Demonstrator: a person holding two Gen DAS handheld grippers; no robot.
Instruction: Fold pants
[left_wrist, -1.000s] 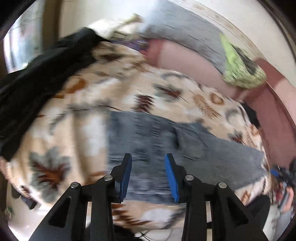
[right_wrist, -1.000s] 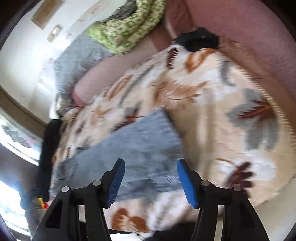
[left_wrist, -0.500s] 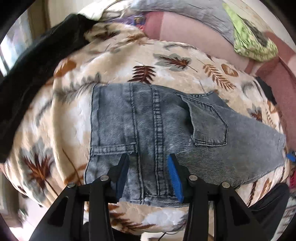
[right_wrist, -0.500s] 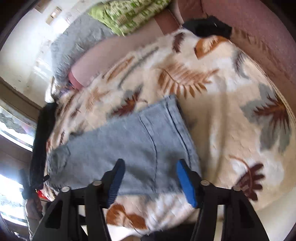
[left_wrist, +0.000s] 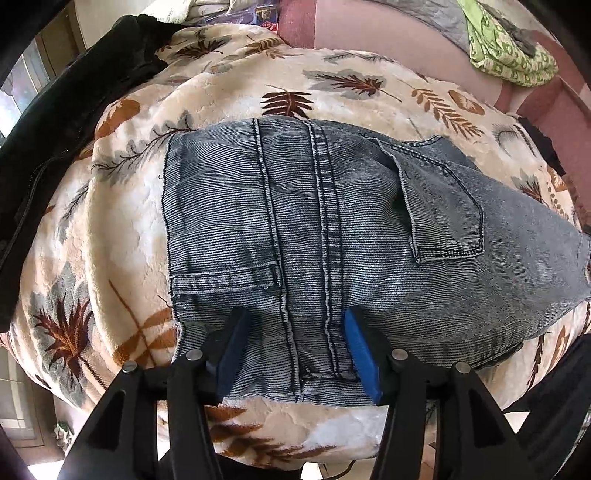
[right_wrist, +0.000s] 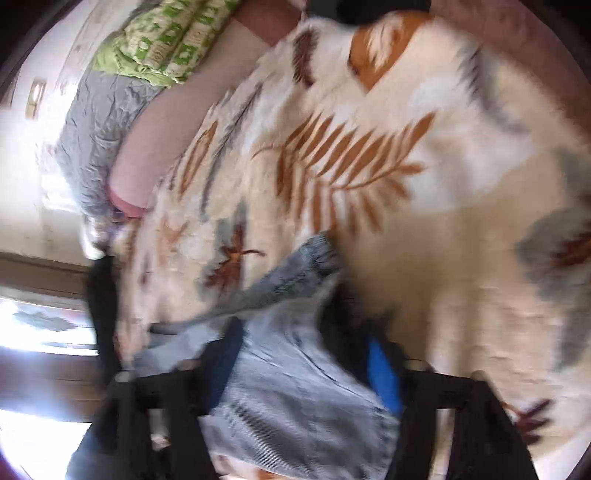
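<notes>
Grey-blue denim pants (left_wrist: 332, 236) lie flat on a cream leaf-print blanket (left_wrist: 332, 81), waist end near me, legs running to the right. My left gripper (left_wrist: 295, 328) is open, its blue pads straddling the waist end's centre seam, close to the cloth. In the blurred right wrist view the hem end of the pants (right_wrist: 295, 380) is bunched between the pads of my right gripper (right_wrist: 303, 354). The jaws stand apart around the cloth; whether they pinch it is unclear.
A black jacket (left_wrist: 62, 110) lies at the blanket's left edge. A green patterned cloth (left_wrist: 509, 48) and a grey quilt (right_wrist: 99, 133) rest on the pink sofa back (left_wrist: 388, 33). A window is at the left.
Both grippers have moved down onto the pants. The left one now straddles the waist seam. The right one has reached the hem end, where the cloth now bunches between its pads.
</notes>
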